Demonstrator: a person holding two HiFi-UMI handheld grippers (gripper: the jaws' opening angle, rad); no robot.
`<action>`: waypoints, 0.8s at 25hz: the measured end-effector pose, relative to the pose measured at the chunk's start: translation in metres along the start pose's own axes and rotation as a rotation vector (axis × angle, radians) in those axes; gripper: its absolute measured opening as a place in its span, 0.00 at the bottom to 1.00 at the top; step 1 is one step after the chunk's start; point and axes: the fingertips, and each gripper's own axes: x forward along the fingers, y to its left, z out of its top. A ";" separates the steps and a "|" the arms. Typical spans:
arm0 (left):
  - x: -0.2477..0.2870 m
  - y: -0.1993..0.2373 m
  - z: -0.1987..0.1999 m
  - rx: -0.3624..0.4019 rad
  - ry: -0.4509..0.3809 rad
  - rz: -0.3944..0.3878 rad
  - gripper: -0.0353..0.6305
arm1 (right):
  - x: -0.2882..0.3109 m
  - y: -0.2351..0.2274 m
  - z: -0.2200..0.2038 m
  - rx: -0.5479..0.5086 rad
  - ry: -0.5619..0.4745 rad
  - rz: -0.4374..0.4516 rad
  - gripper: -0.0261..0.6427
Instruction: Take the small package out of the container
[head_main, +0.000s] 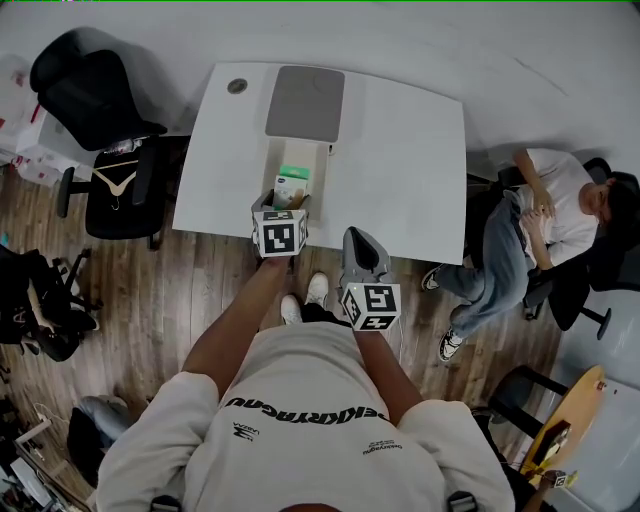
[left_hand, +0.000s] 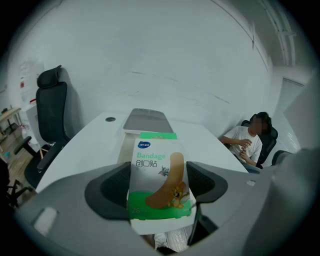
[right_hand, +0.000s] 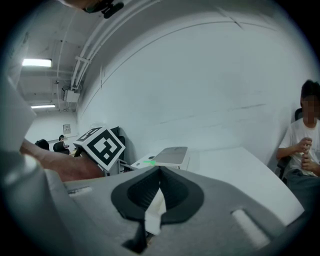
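In the left gripper view a small white and green bandage package (left_hand: 157, 172) stands upright between the jaws of my left gripper (left_hand: 159, 186), which is shut on it. In the head view the same package (head_main: 293, 186) sits just above the open container (head_main: 322, 162) at the near edge of the white table (head_main: 410, 150), with my left gripper (head_main: 284, 207) below it. A grey lid (head_main: 305, 103) lies behind the container. My right gripper (head_main: 358, 240) hovers off the table's near edge, to the right, shut and empty (right_hand: 160, 172).
A person (head_main: 545, 215) sits on a chair to the right of the table. Black office chairs (head_main: 100, 110) stand to the left on the wooden floor. A round cable hole (head_main: 237, 86) marks the table's far left corner.
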 end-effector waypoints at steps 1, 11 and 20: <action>-0.003 0.000 0.000 0.002 -0.005 -0.003 0.59 | -0.001 0.000 0.000 0.000 0.000 -0.002 0.04; -0.027 -0.012 0.006 0.066 -0.077 -0.027 0.59 | -0.004 0.003 0.009 -0.006 -0.010 -0.002 0.04; -0.051 -0.025 0.015 0.061 -0.147 -0.053 0.59 | -0.004 0.003 0.016 -0.019 -0.021 0.001 0.04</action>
